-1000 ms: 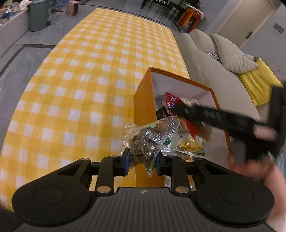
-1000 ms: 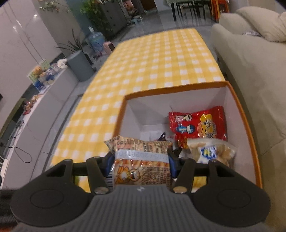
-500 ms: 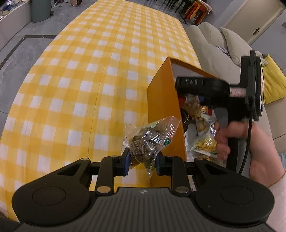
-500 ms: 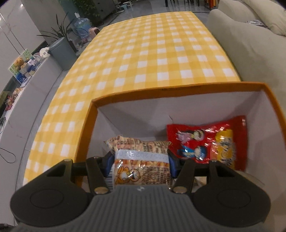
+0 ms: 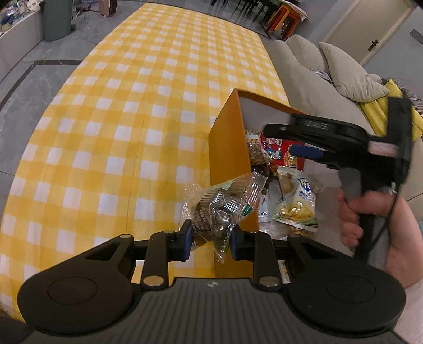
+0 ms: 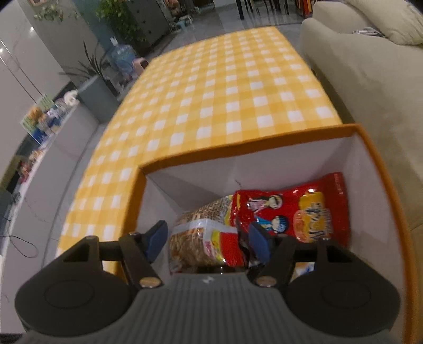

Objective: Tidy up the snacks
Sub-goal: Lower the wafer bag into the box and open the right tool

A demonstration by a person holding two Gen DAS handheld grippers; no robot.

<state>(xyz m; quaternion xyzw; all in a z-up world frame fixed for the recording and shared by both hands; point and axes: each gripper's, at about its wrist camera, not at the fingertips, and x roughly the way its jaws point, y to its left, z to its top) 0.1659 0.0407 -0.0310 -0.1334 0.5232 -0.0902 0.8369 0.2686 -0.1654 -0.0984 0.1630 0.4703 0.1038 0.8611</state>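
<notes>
My left gripper (image 5: 210,239) is shut on a clear bag of dark wrapped candies (image 5: 220,211), held beside the orange box (image 5: 228,148), just outside its near left corner. My right gripper (image 6: 206,238) is open above the orange box (image 6: 246,150). The brown-patterned snack bag (image 6: 203,240) lies loose below it in the box, beside a red snack bag (image 6: 290,211). The right gripper also shows in the left wrist view (image 5: 304,140), reaching over the box. A pale chips bag (image 5: 296,201) lies in the box too.
The box stands on a yellow and white checked tablecloth (image 5: 132,111) at its right edge, next to a grey sofa (image 6: 370,79) with cushions. A grey bin (image 5: 56,19) and plants stand on the floor beyond the table.
My right gripper has opened and let go of the brown-patterned snack bag, which dropped into the box. The left gripper still holds the candy bag and has hardly moved.
</notes>
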